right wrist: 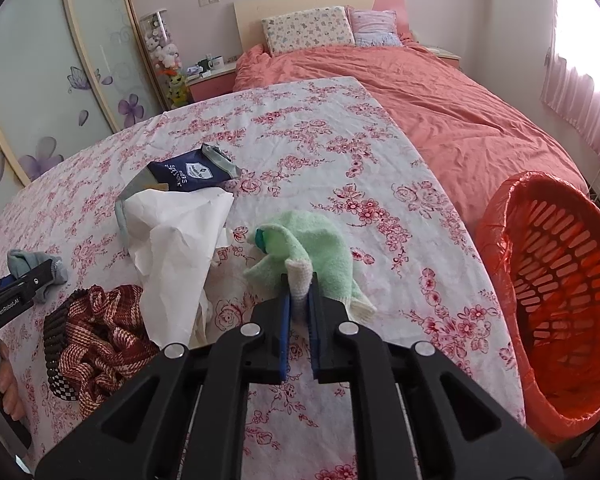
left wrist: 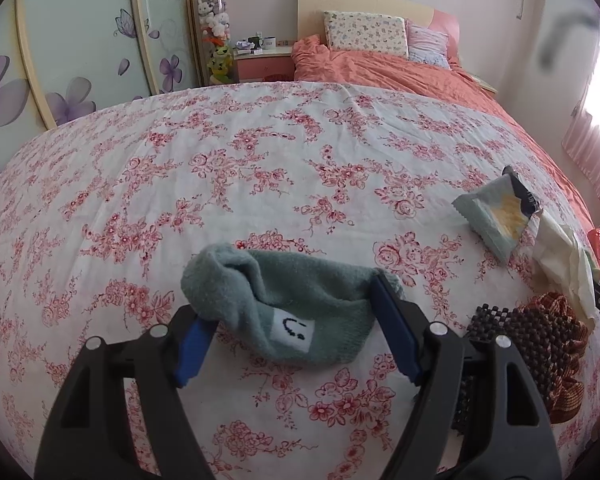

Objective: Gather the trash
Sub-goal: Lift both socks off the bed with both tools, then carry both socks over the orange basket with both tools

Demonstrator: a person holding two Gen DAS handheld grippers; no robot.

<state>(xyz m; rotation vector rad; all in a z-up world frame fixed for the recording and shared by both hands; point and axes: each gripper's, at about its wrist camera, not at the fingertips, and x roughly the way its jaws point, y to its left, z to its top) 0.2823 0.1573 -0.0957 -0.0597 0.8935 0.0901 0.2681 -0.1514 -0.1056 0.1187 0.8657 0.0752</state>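
Note:
A grey-green sock (left wrist: 296, 304) with a smiley label lies on the floral sheet (left wrist: 260, 168). My left gripper (left wrist: 290, 320) is open, its blue pads on either side of the sock. My right gripper (right wrist: 299, 286) is shut on the white toe of a light green sock (right wrist: 312, 248) lying on the sheet. A snack wrapper (right wrist: 192, 174) and a crumpled white tissue (right wrist: 176, 248) lie left of the green sock; they also show in the left wrist view, wrapper (left wrist: 496, 212), tissue (left wrist: 564, 256). An orange-lined basket (right wrist: 560, 300) stands at the right.
A brown woven cloth (right wrist: 96, 340) with a dark beaded mat lies at the near left; it shows in the left wrist view (left wrist: 548, 340). A salmon duvet (right wrist: 440, 112) and pillows lie beyond. A flowered wardrobe and nightstand stand at the left.

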